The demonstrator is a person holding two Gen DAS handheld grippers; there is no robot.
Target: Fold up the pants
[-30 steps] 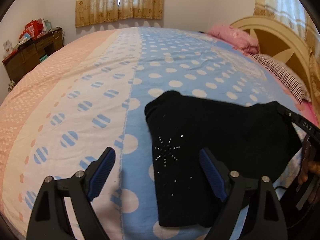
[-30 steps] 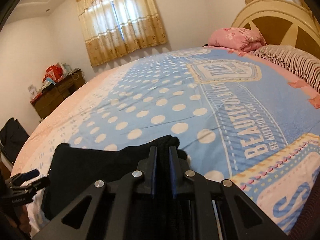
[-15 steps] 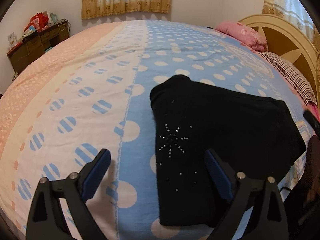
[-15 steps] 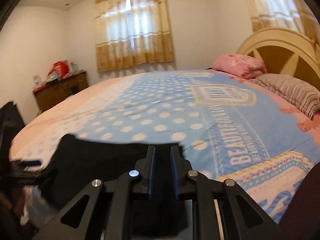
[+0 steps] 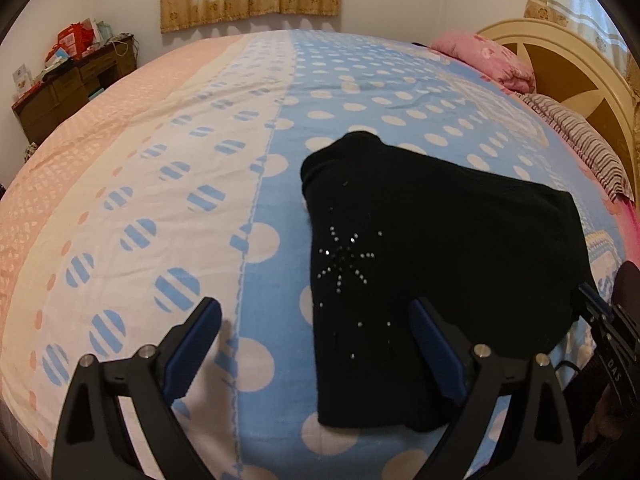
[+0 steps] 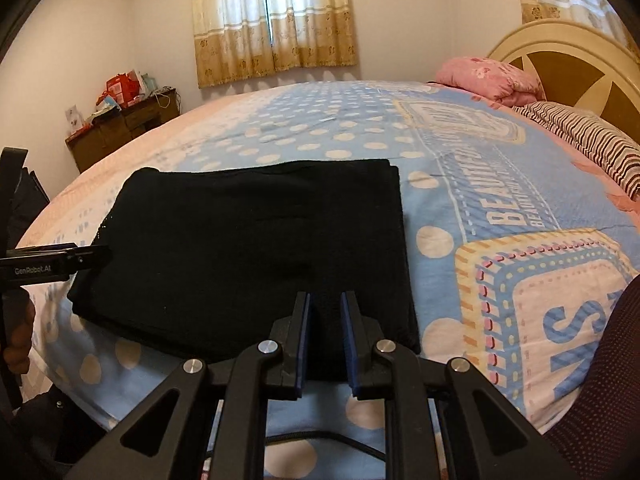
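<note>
- pants (image 6: pixel 256 248), black and folded into a thick soft rectangle, lie flat on the bed (image 6: pixel 460 184) near its close edge; in the left wrist view they spread from 6 o'clock toward 2 o'clock.
- right gripper (image 6: pixel 325 320) sits at the near hem, its blue-lined jaws a narrow gap apart with dark cloth showing between them; whether the pads pinch it i cannot tell.
- left gripper (image 5: pixel 316 344) hangs wide open over the pants' left edge, one finger above the sheet, one above the fabric, holding nothing.
- judgement: light, limp knit, no stiffness, not slippery on the fleecy cover; layers could slide apart, so take both near corners through all layers.
- small shiny studs (image 5: pixel 344 256) form a starburst on the matte cloth.
- farther off, at 1 o'clock, a pink pillow (image 6: pixel 488 80) and curved cream headboard (image 6: pixel 568 52).
</note>
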